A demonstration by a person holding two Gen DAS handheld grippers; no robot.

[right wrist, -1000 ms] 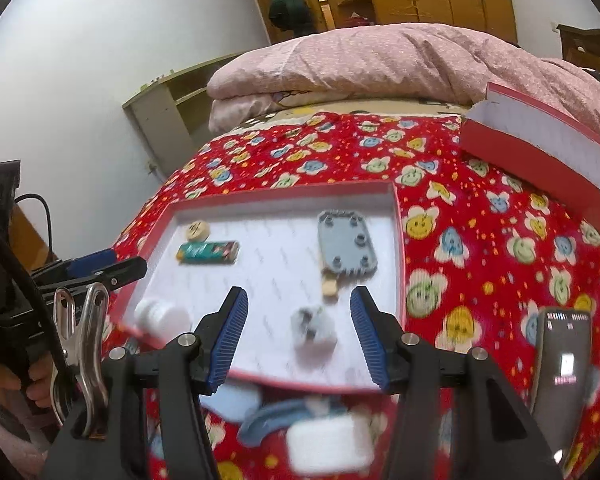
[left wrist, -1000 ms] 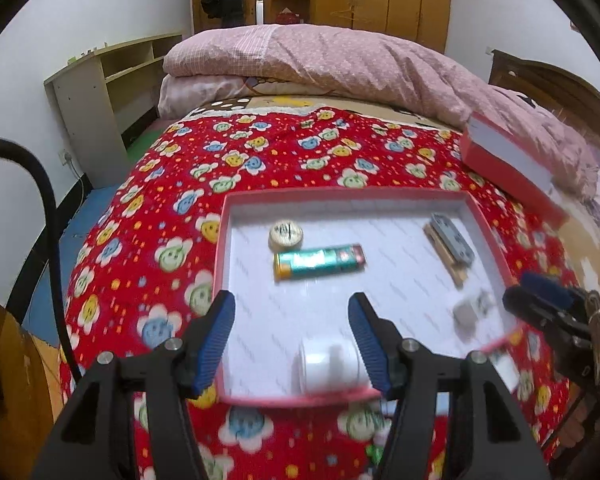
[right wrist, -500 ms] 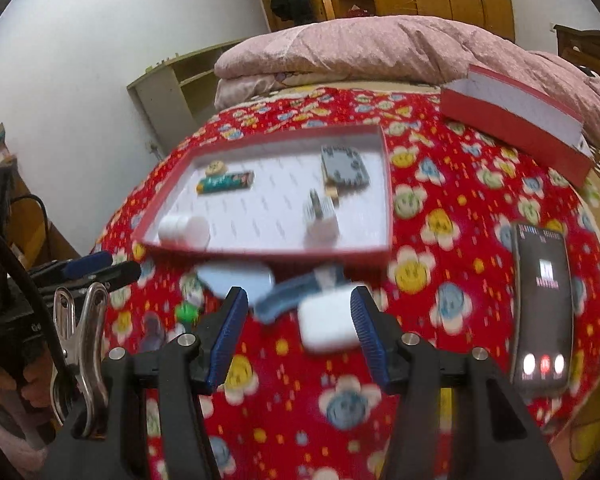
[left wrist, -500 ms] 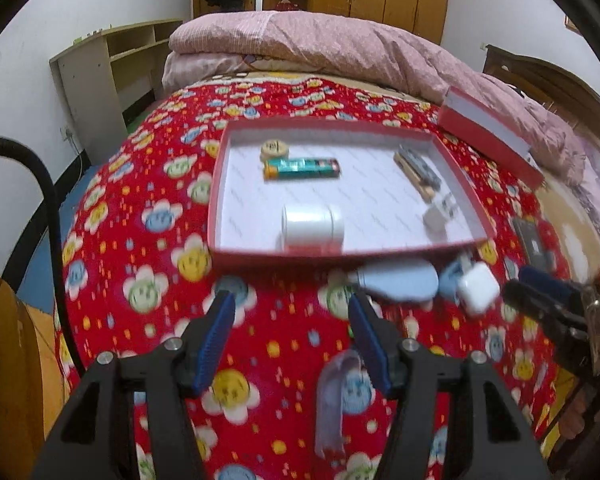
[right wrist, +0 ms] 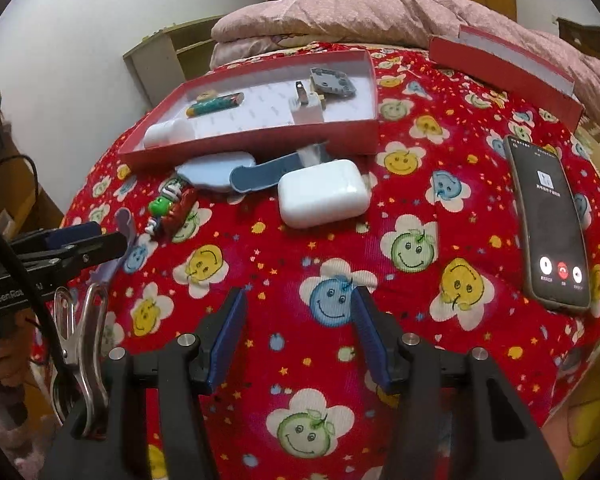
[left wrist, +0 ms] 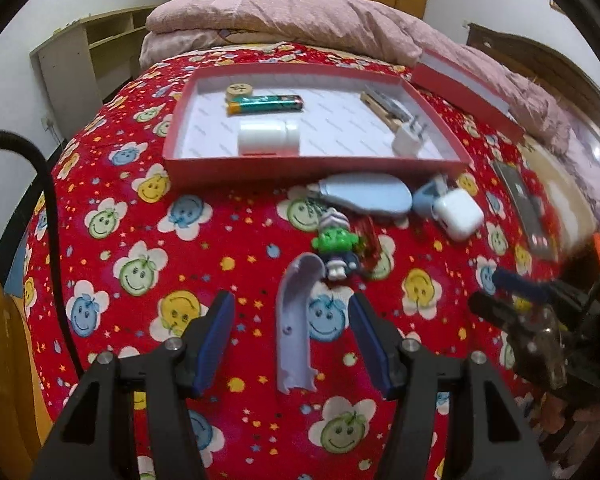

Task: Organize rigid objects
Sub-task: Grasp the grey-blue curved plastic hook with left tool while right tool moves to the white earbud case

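Left hand-held gripper (left wrist: 292,338) hangs low in frame, jaws spread wide, a lavender curved plastic piece (left wrist: 296,328) lying on the bedspread (left wrist: 148,216) between its pads. Just above it sits a green toy figure (left wrist: 336,246). Upper centre, the red box (left wrist: 300,168) holds a white bottle (left wrist: 268,136) against its near wall, a battery (left wrist: 266,104) and a plug adapter (left wrist: 408,140). Right hand-held gripper (right wrist: 298,338) is spread too, nothing between the pads, open bedspread ahead. The white earbud case (right wrist: 322,192) sits beyond it, just short of the box's near edge; the phone (right wrist: 548,220) lies at the right edge.
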